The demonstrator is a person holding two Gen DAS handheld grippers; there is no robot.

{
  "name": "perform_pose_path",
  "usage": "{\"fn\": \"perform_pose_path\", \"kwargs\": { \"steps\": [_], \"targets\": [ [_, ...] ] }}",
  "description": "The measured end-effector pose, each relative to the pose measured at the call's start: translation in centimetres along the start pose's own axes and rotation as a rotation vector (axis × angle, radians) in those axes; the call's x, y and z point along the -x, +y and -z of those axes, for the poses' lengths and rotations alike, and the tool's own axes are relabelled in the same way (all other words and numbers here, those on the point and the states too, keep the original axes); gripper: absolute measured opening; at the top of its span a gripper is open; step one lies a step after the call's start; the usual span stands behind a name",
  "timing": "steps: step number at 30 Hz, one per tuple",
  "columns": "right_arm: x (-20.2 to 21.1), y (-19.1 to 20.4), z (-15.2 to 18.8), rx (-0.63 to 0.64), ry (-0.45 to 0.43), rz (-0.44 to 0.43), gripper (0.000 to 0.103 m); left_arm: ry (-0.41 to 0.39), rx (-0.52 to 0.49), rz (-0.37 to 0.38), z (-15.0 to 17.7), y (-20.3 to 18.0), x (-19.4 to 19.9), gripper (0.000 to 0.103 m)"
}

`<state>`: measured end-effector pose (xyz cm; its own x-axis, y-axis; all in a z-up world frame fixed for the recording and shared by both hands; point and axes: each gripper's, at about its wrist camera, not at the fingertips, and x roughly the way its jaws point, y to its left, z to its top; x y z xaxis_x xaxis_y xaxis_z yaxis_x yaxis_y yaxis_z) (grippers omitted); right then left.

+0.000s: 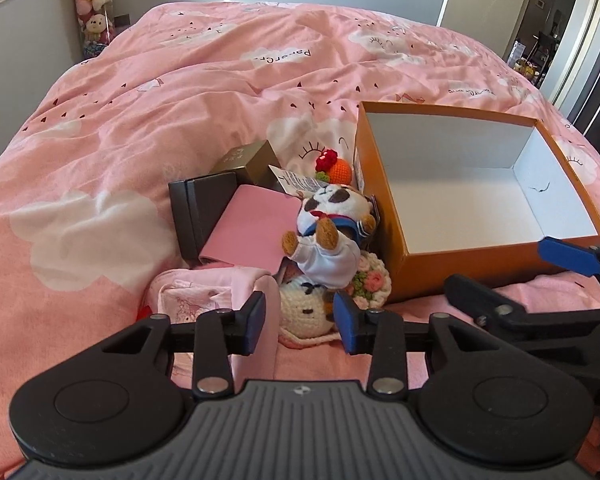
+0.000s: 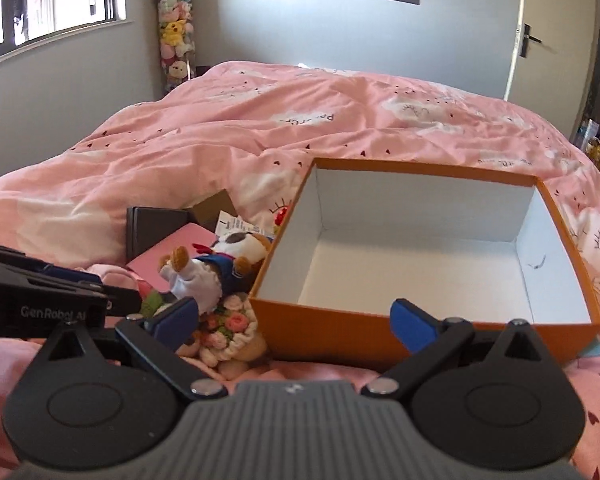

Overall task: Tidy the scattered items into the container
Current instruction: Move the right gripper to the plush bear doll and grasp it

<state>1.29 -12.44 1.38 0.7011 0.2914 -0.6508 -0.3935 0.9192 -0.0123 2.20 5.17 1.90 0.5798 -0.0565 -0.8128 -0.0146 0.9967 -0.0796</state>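
Note:
An orange box [image 1: 440, 272] with a bare white inside stands open on the pink bed. Left of it lies a heap: a plush dog in a sailor suit [image 1: 332, 228], a white crochet toy [image 1: 304, 312], a crochet flower bouquet [image 1: 370, 280], a pink card [image 1: 252, 224], a dark case [image 1: 196, 208], an olive box [image 1: 248, 160], an orange-red crochet piece [image 1: 334, 166] and a pink cloth [image 1: 204, 292]. My left gripper [image 1: 302, 320] hovers open over the white crochet toy, pads clear of it. My right gripper [image 2: 296, 320] stands wide open and empty before the box's front wall [image 2: 340, 336], beside the bouquet [image 2: 228, 328].
The pink duvet [image 1: 180, 80] stretches rumpled behind the heap and the box. A tall clear tube of plush toys [image 2: 176, 32] stands in the far corner by a window. A door [image 2: 556, 40] is at the far right. The left gripper's body [image 2: 40, 280] shows at the right wrist view's left edge.

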Motion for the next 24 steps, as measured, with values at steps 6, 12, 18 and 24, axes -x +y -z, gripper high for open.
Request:
{"fn": "perform_pose_path", "kwargs": {
  "steps": [6,12,18,24],
  "targets": [
    [-1.7,0.2,-0.9,-0.011,0.021,-0.027,0.090,0.002,0.023,0.019,-1.0,1.1,-0.2,0.042],
    [-2.8,0.8,-1.4,-0.012,0.037,-0.090,0.071,0.006,0.046,0.052,-2.1,2.4,0.2,0.043],
    [-4.0,2.0,-2.0,0.011,0.060,-0.213,0.055,0.020,0.050,0.021,-3.4,5.3,0.5,0.044],
    [-5.9,3.3,-2.3,0.042,0.107,-0.270,0.050,0.084,0.025,0.047,-3.2,6.4,-0.5,0.044]
  ]
}}
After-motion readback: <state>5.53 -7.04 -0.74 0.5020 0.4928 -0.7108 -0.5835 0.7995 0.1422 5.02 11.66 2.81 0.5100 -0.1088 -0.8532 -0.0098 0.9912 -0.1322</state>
